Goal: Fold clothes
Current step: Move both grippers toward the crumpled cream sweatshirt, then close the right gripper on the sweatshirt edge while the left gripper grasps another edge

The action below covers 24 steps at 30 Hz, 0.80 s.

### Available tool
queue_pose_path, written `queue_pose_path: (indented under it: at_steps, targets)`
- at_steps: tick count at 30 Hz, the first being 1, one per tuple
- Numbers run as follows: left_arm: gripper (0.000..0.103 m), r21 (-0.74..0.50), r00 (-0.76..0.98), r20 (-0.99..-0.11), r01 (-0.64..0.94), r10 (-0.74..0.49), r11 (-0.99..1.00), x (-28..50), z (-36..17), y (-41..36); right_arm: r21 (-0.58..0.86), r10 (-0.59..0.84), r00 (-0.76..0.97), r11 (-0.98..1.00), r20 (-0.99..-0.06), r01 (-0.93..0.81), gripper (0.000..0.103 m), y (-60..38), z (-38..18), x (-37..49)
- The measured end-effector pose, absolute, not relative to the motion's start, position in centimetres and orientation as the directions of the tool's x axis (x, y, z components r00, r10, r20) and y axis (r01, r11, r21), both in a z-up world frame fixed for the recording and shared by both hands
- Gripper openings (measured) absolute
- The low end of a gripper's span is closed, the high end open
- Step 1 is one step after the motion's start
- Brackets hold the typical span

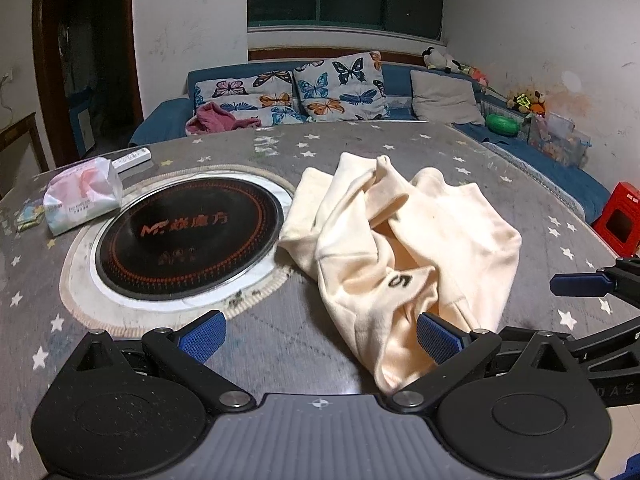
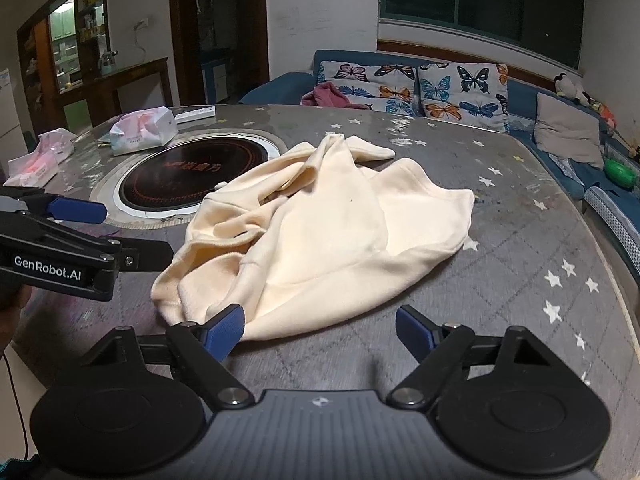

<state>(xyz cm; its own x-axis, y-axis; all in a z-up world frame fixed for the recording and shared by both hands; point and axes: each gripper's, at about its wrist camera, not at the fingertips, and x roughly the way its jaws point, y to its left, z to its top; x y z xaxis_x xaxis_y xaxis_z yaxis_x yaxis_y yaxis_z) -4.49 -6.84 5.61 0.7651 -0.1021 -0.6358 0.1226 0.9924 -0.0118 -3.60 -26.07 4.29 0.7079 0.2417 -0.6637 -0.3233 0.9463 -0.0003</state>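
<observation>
Gaping wide on both the left gripper [image 1: 320, 338] and the right gripper [image 2: 320, 330], gripping nothing. Hovering at the near edge of the crumpled cream garment [image 2: 320, 232], lying on the star-patterned table [image 2: 520, 248], right of the round black hob [image 1: 188, 228].

Grey star-patterned table [image 1: 400, 140] with inset black induction cooktop [image 1: 188, 228]; tissue pack [image 1: 82, 196] and white remote [image 1: 132, 159] beside it. Butterfly cushions [image 1: 340, 84] set on blue sofa [image 2: 440, 60] behind.
</observation>
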Motion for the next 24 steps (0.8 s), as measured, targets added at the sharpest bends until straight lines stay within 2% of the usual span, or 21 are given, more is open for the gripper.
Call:
queue_pose_path:
  at_steps: [7, 14, 18, 21, 24]
  targets:
    - [0.1, -0.012, 0.771, -0.629, 0.12, -0.101, 0.993, -2.1, 6.2, -6.6, -0.005, 0.246, 0.705, 0.943, -0.665, -0.333, 0.079, -26.1, 4.6, -1.5]
    - [0.081, -0.012, 0.77, -0.627, 0.141, -0.117, 0.99, 1.3, 6.5, -6.9, 0.0, 0.253, 0.705, 0.941, -0.662, -0.338, 0.068, -26.3, 5.0, 1.1]
    - [0.066, -0.021, 0.769, -0.623, 0.165, -0.142, 0.986, 3.6, 6.8, -7.3, 0.004, 0.258, 0.706, 0.94, -0.659, -0.34, 0.063, -26.5, 5.3, 2.6]
    - [0.058, -0.03, 0.769, -0.62, 0.177, -0.157, 0.984, 5.6, 6.9, -7.5, 0.01, 0.263, 0.71, 0.941, -0.653, -0.339, 0.057, -26.7, 5.6, 4.2]
    - [0.056, -0.039, 0.765, -0.62, 0.191, -0.173, 0.981, 7.6, 6.9, -7.6, 0.031, 0.271, 0.707, 0.942, -0.653, -0.333, 0.054, -27.1, 5.7, 6.1]
